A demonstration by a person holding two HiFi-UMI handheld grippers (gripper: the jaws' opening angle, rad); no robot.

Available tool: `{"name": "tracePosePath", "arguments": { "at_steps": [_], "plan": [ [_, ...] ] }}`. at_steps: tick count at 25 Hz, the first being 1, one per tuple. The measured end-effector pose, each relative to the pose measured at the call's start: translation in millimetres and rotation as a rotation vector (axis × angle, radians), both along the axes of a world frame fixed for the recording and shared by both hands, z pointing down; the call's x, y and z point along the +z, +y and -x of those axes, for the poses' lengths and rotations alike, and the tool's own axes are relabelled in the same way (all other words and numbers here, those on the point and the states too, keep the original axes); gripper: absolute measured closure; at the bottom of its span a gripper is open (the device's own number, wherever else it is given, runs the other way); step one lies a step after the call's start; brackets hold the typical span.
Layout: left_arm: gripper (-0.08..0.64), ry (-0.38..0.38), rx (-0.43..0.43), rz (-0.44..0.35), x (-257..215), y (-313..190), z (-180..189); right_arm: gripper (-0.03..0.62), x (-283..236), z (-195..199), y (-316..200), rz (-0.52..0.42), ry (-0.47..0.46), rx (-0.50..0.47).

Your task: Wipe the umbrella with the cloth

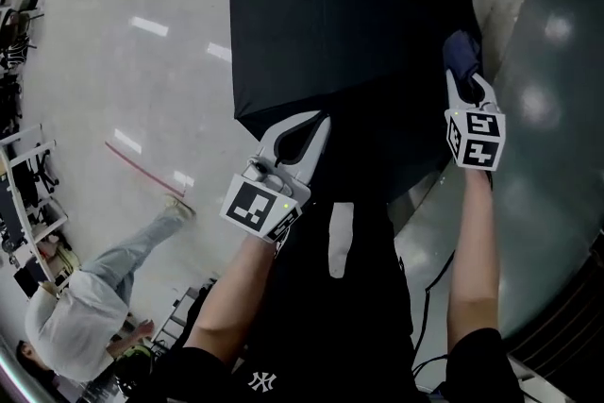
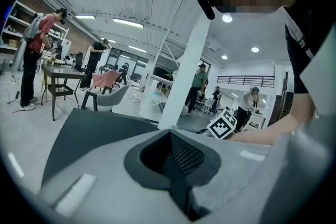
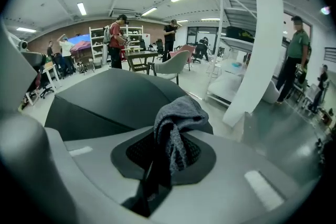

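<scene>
Against the right edge of the open black umbrella (image 1: 349, 24), the right gripper (image 1: 464, 78) has its jaws clamped on the grey cloth (image 3: 176, 118). At the umbrella's near edge, the left gripper (image 1: 307, 125) has its jaws pressed together, empty.

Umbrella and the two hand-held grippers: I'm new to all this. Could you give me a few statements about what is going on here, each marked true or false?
1. The umbrella is open. True.
2. The right hand-held gripper holds the cloth. True.
3. The cloth is bright red. False: it is grey.
4. The left hand-held gripper has its jaws wide apart. False: they are shut, seemingly on the umbrella's edge.
5. Nobody else is in the room. False: other people stand in the background, such as the person by the shelves.
</scene>
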State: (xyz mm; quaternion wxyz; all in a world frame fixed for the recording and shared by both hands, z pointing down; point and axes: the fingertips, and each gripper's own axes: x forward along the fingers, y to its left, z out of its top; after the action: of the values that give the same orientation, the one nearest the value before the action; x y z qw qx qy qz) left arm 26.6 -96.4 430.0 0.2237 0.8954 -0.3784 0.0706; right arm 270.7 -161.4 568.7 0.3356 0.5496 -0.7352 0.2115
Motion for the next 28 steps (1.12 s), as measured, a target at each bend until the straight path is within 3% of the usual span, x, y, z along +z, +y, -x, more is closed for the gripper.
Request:
{"name": "tracePosePath", "arguments": {
  "at_steps": [4,8,28],
  "plan": [
    [0.56,-0.014,-0.004,0.016,8,6,-11,0.506,23,-25,7,0.019,0.048,0.025],
    [0.56,-0.015,-0.03,0.03,14,8,-13,0.506,45,-35,13,0.057,0.039,0.03],
    [0.56,-0.006,-0.002,0.038,27,51,30,0.505,29,78,70,0.066,-0.067,-0.029]
  ]
}}
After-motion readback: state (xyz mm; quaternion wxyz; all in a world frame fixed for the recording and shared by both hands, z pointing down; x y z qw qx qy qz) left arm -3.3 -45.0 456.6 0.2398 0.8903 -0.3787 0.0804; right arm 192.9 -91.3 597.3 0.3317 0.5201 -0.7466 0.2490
